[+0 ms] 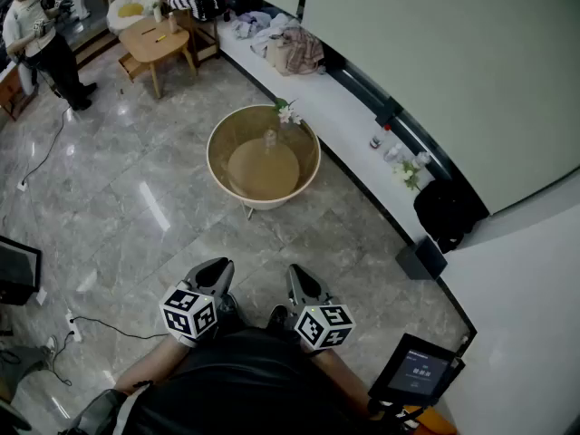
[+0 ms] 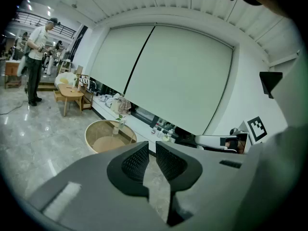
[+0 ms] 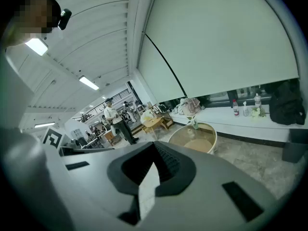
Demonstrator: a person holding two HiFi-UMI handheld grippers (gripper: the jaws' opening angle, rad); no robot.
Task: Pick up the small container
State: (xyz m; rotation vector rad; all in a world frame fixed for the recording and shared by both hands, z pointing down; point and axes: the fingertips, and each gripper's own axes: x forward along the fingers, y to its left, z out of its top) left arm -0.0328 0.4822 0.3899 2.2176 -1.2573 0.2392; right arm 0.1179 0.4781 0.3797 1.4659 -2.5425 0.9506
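Small container (image 1: 269, 139) stands upright, long axis vertical, on round table (image 1: 214, 166).

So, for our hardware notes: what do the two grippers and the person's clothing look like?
Both the left gripper and right gripper have smooth grey bodies, black ribbed pads and a white cube printed with black square markers. The person wears a black top.

Left gripper (image 1: 217, 268), right gripper (image 1: 300, 275), jaws together
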